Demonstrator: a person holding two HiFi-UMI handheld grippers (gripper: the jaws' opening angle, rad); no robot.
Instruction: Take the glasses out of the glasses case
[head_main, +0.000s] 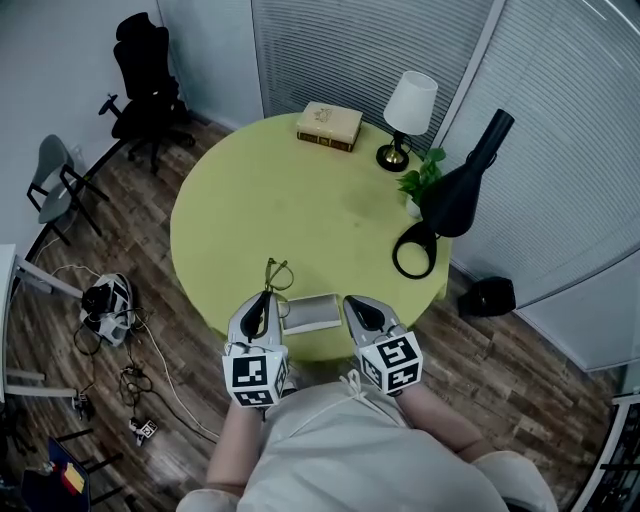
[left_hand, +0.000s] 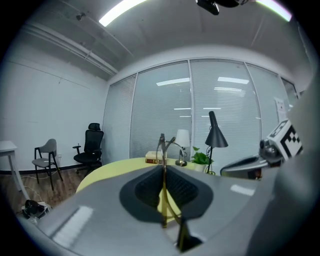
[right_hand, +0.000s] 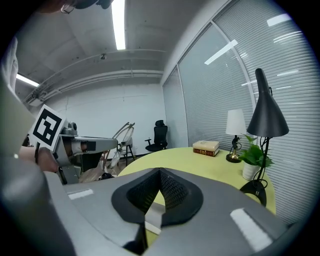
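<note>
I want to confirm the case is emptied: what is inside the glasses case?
Nothing shows in the glasses case, only plain grey. The glasses are outside it, clamped in the left gripper. The right gripper grips its right end, hiding that part.

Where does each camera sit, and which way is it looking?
Head view: on the person's head, looking steeply down at table, both tools, torso.
Left gripper view: on the left tool, facing across the table; its jaws pinch the glasses.
Right gripper view: on the right tool, facing likewise; its jaws show.
All share the book.
</note>
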